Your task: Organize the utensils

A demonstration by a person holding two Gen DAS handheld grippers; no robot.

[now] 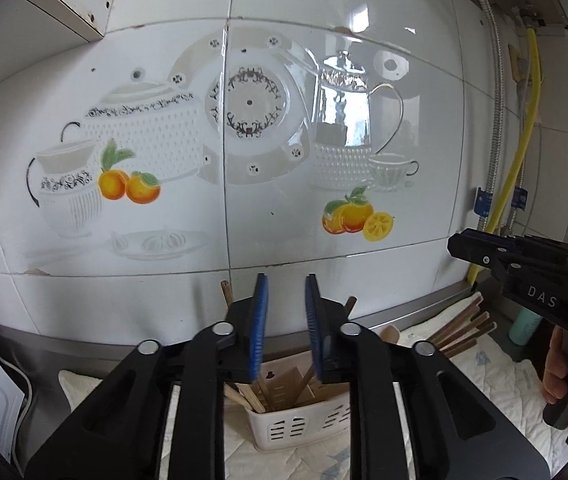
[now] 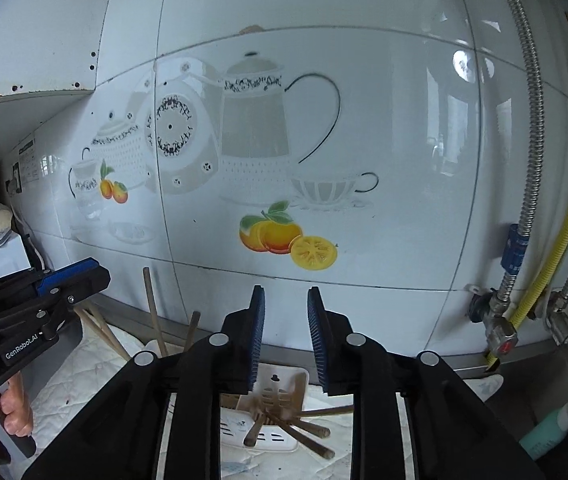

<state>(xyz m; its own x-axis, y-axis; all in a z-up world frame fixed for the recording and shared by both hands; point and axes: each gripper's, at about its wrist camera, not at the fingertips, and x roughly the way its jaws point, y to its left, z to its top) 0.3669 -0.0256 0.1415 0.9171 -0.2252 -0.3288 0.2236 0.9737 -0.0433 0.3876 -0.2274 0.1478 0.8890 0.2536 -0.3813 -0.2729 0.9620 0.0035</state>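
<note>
Risk: both black blue-padded grippers, left [image 1: 286, 328] and right [image 2: 286, 336], narrowly parted and empty; we may tip the white slotted plastic caddy [image 1: 296, 426] at 6 o'clock when reaching for the brown wooden chopsticks [image 2: 296, 432].

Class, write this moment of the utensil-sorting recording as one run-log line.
left gripper: open, empty, above white holder | right gripper: open, empty, above chopsticks | phase: between picks

Both grippers are black plastic with blue ribbed pads [image 1: 259, 322], silver pivot bolts [image 1: 222, 328], white lettering "DAS" [image 1: 541, 297] and "GenRobot.AI" [image 2: 21, 347]; bare-skinned hand [image 2: 1, 410] grips a handle
</note>
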